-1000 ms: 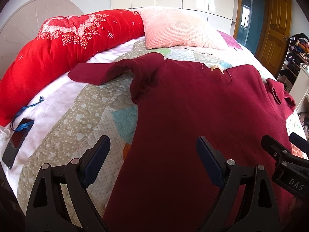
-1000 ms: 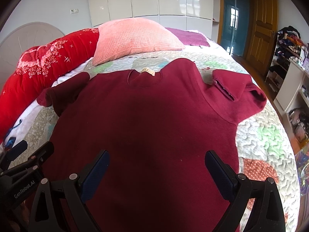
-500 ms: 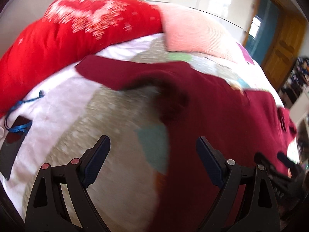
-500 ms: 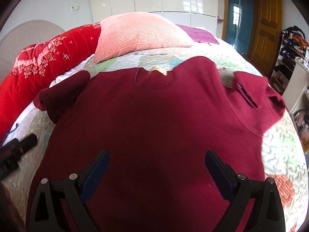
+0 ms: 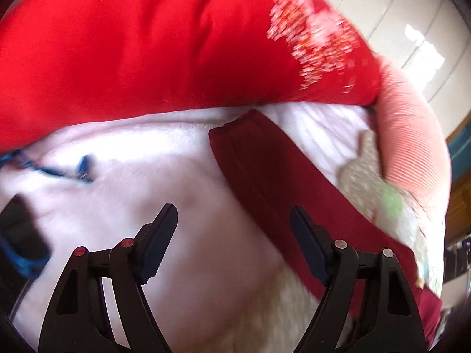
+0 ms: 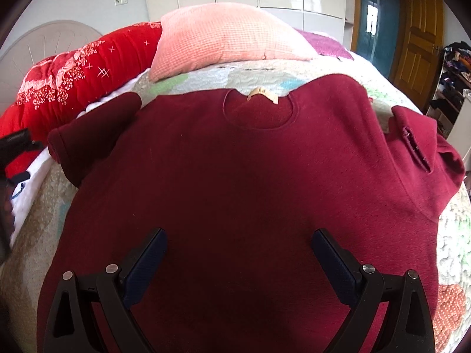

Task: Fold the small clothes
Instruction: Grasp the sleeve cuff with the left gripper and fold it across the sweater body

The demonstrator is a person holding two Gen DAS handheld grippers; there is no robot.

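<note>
A dark red long-sleeved sweater (image 6: 235, 182) lies flat, front up, on the quilted bed, with its collar and tan label (image 6: 263, 94) at the far side. Its right sleeve (image 6: 424, 153) is folded in on itself. Its left sleeve (image 5: 265, 170) stretches out over the white blanket, cuff towards the red bolster. My left gripper (image 5: 234, 220) is open and empty, just short of that sleeve's cuff. It also shows at the left edge of the right wrist view (image 6: 17, 141). My right gripper (image 6: 238, 253) is open and empty above the sweater's lower middle.
A long red bolster (image 5: 162, 44) and a pink pillow (image 6: 226, 41) lie along the head of the bed. A black phone with a blue lanyard (image 5: 20, 235) lies on the white blanket (image 5: 132, 170) at the left. Wardrobes, a wooden door (image 6: 418, 38) and a cluttered shelf stand behind.
My left gripper has swung left and forward from over the sweater's body to the outstretched left sleeve near the bolster. My right gripper has moved a little closer over the sweater. Both stay open.
</note>
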